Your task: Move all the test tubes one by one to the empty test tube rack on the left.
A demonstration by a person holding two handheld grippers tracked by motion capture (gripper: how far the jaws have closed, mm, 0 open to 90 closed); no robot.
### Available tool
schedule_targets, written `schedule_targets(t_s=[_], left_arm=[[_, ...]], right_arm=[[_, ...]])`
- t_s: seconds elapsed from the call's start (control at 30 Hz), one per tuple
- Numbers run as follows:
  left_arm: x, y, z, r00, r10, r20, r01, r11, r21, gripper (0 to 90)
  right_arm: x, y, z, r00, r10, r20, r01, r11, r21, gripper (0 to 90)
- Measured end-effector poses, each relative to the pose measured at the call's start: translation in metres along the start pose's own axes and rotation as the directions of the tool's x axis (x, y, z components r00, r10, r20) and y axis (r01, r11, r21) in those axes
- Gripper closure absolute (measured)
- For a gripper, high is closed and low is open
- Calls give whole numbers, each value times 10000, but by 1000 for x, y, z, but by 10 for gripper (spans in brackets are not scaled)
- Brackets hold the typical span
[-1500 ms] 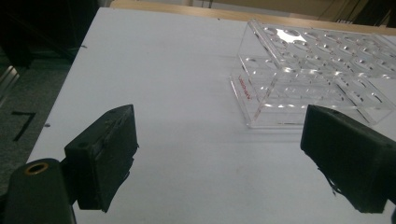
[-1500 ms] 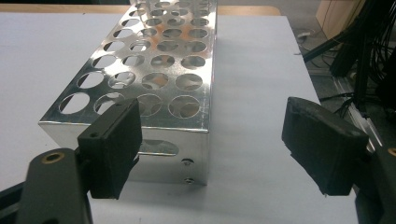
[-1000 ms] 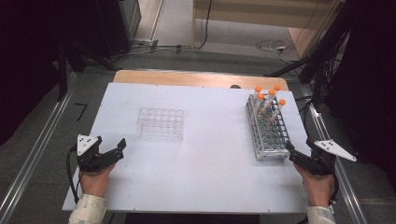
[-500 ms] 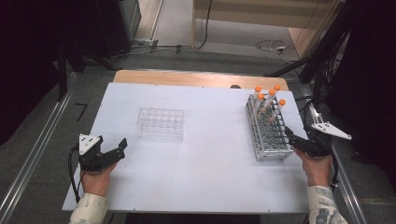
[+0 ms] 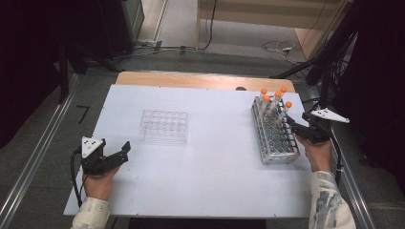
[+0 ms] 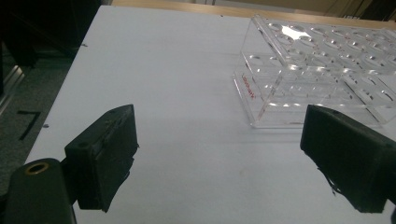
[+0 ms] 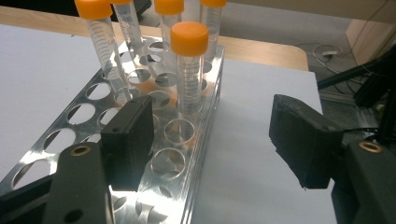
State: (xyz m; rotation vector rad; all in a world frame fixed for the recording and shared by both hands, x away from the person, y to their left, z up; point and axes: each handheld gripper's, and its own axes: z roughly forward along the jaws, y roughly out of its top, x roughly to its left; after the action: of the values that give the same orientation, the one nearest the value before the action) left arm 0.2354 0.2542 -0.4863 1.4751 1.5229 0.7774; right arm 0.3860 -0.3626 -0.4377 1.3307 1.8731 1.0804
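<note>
Orange caps [image 7: 189, 38] on clear tubes [image 7: 188, 84], silvery metal rack [image 5: 276, 138], transparent tray [image 5: 164, 126], white table [image 5: 210, 167].

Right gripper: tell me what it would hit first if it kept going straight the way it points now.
Probably the nearest orange-capped tube in the metal rack. The right gripper, jaws apart and holding nothing, points at it over the rack's edge; depth is hard to judge.

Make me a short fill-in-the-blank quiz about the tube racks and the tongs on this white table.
1. The clear plastic tubes standing in the shiny metal rack have caps of the colour ____.
2. The number of capped tubes in that rack is ____.
3. The transparent plastic rack holds ____ tubes.
4. The right tongs, jaws apart with nothing between them, are beside the ____ rack.

Missing words: orange; five; no; metal
</note>
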Motion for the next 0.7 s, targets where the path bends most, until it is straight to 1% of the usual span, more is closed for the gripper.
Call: schedule_targets(t_s=[0.13, 0.33, 0.37, 0.4, 0.5, 0.63, 0.7], left_arm=[[0, 0, 1, 10000, -23, -47, 23, 10000, 18, 114], [0, -1, 2, 10000, 20, -63, -20, 10000, 63, 114], [-1, -1, 2, 10000, 23, -58, -23, 10000, 50, 114], [-1, -1, 2, 10000, 23, -58, -23, 10000, 50, 115], [0, -1, 2, 10000, 21, -73, -20, 10000, 57, 117], [-1, -1, 3, 10000, 32, -81, -31, 10000, 71, 117], [-1, -1, 3, 10000, 37, -84, -36, 10000, 77, 117]], right_arm=[[-4, 2, 12, 9993, -83, -352, 82, 10000, -32, 365], [-11, -2, 24, 9976, -58, -689, 64, 9999, 82, 451], [-12, -2, 26, 9967, -15, -806, 22, 10000, 88, 461], [-12, -2, 26, 9967, -15, -806, 22, 10000, 88, 461], [-16, -4, 29, 9940, -84, -1091, 83, 10000, -13, 497], [-17, -4, 31, 9916, -41, -1290, 23, 9999, -142, 533], [-16, -4, 32, 9910, -70, -1335, 55, 9999, -114, 543]])
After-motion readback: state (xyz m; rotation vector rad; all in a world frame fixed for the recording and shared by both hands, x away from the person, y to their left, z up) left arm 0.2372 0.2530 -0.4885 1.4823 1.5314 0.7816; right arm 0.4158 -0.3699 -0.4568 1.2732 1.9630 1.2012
